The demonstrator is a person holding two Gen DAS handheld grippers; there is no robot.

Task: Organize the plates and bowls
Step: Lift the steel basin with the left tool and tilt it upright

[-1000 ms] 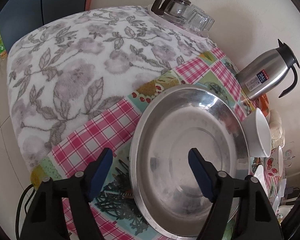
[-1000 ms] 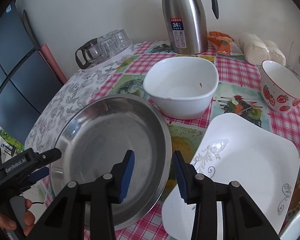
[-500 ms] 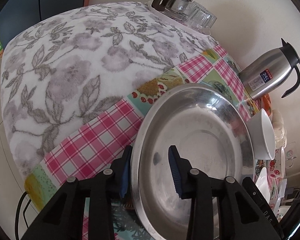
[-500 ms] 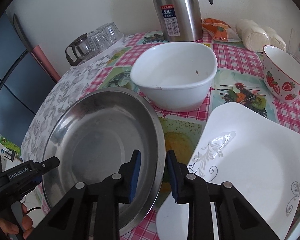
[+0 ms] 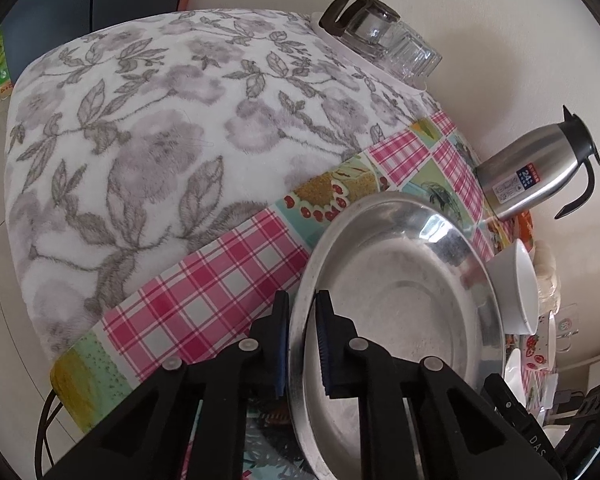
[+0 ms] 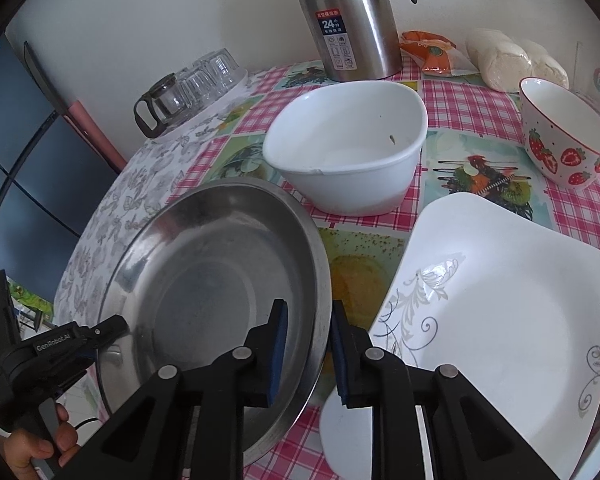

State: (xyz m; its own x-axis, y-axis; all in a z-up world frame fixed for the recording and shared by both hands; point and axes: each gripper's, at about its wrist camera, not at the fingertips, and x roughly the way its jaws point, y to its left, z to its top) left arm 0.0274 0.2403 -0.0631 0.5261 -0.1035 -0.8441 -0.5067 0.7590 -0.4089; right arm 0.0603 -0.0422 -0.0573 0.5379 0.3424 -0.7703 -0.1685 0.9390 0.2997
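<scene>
Table [image 6: 480, 112], covered by a checked pink cloth and a floral one. Steel plate [image 6: 204, 280]: round, wide-rimmed, lying at the table's near left, just beside the white square plate [image 6: 512, 320] and near the white bowl [image 6: 348, 152]; the strawberry bowl [image 6: 568, 148] stands well apart at the far right. Step in hand, as judged: gripping the steel plate from two sides before moving it. The next move probably calls for both hands to rise together, keeping the plate level. Left gripper [image 5: 302, 344]: jaws have just been closing and now pinch the plate's left rim between the blue pads. Right gripper [image 6: 306, 354]: jaws have just been closing and straddle the right rim, narrow; pads apparently pressed on it.
</scene>
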